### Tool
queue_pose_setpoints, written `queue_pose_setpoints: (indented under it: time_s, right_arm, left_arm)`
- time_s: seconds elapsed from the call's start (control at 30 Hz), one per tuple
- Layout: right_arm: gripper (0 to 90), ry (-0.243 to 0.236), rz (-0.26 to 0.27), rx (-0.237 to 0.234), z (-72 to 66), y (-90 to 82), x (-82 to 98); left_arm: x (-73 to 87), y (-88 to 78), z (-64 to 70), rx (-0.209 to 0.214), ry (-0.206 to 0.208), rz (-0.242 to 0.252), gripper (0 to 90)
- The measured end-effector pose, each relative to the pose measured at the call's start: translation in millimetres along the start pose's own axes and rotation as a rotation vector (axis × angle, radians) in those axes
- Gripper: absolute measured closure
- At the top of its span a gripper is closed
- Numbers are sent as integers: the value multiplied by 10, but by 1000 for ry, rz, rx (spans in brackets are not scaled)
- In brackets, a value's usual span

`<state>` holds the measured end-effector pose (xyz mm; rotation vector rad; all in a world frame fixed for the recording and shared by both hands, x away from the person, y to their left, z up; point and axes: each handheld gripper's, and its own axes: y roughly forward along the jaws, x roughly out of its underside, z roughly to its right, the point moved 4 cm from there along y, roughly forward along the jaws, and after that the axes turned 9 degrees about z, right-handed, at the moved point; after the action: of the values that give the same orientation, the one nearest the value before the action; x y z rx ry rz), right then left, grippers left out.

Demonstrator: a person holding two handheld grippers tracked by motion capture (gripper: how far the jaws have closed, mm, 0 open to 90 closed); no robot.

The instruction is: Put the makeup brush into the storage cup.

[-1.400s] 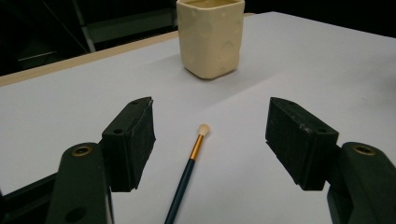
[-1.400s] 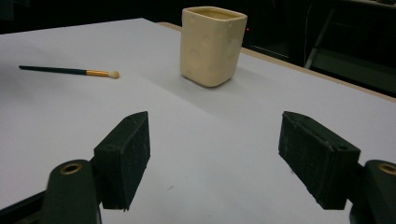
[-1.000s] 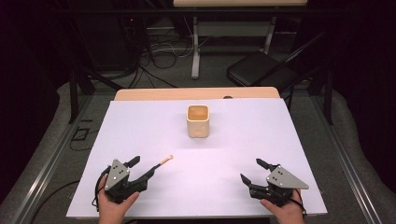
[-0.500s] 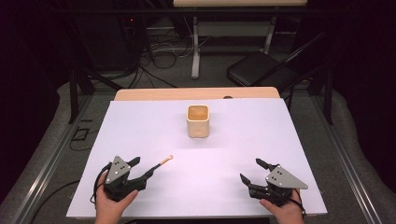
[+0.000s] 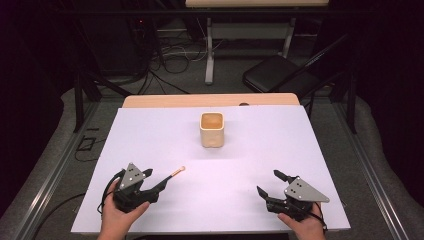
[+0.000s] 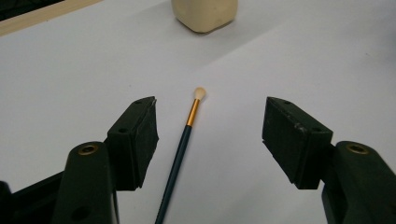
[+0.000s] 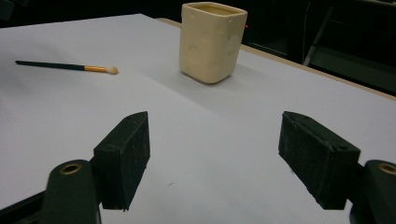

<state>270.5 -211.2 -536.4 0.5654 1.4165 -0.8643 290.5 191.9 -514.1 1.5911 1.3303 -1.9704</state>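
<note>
Paintbrush (image 6: 180,149) between open left tool (image 6: 210,128) jaws — untouched

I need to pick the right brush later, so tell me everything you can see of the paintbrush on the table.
The paintbrush is slim, with a dark teal handle, a gold ferrule and a small pale rounded tip. It lies flat on the white table cover, tip toward the cream cup. It lies between the left gripper's open jaws, and nothing touches it.

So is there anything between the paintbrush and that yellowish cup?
No, nothing. In the high view, just bare white table cover lies between the paintbrush tip and the cup. The right gripper view shows the same empty stretch.
</note>
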Motion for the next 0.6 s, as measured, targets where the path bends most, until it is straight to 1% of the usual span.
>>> queue_pose_setpoints:
  time_s: [0.07,0.1,0.13,0.2,0.47,0.53,0.6]
  right_arm:
    - [246,3,-2,0,-3,1,2]
    - [247,3,-3,-1,-4,1,4]
    - [246,4,-4,-1,-4,1,5]
    - [247,4,-4,-1,-4,1,4]
    - [246,4,-9,-3,-5,1,8]
    - [247,4,-10,-3,-5,1,10]
    - [247,5,-10,-5,-7,4,11]
  left_arm:
    - [-14,4,-1,-1,2,-12,355]
    - [-20,6,-6,-1,10,-19,355]
    - [-31,13,-4,-3,6,-29,355]
    - [-37,18,-8,0,9,-32,355]
    - [-62,44,-20,4,17,-96,354]
    - [-63,46,-31,6,23,-119,354]
    - [-60,55,-32,6,18,-133,354]
